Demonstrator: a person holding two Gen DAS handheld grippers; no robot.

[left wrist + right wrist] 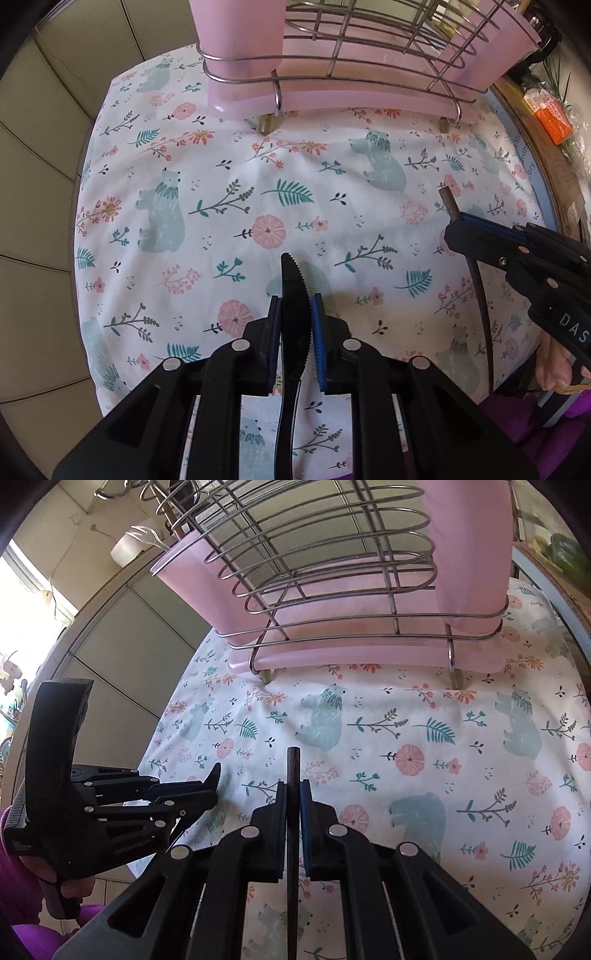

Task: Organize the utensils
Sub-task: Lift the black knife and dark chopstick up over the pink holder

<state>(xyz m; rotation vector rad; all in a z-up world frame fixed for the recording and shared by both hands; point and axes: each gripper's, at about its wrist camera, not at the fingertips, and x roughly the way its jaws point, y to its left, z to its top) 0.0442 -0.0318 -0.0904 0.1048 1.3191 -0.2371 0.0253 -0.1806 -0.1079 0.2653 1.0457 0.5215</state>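
My left gripper [295,306] is shut on a black plastic knife [293,291] whose serrated blade sticks out past the pads above the flowered cloth. It also shows at the left of the right wrist view as the left gripper [207,790] with the knife tip [217,771]. My right gripper [293,786] is shut on a thin dark brown chopstick [293,764] that runs straight between its pads. In the left wrist view the right gripper [458,229] holds the chopstick [476,273] at the right. The pink utensil holder in a wire rack [332,81] stands at the back, also seen as the rack [332,602].
A white cloth [221,206] with bears and flowers covers the table. Tiled floor lies to the left. An orange packet [548,110] and plant leaves sit past the table's right edge. A clear plastic fork [147,535] stands in the rack's left pink cup.
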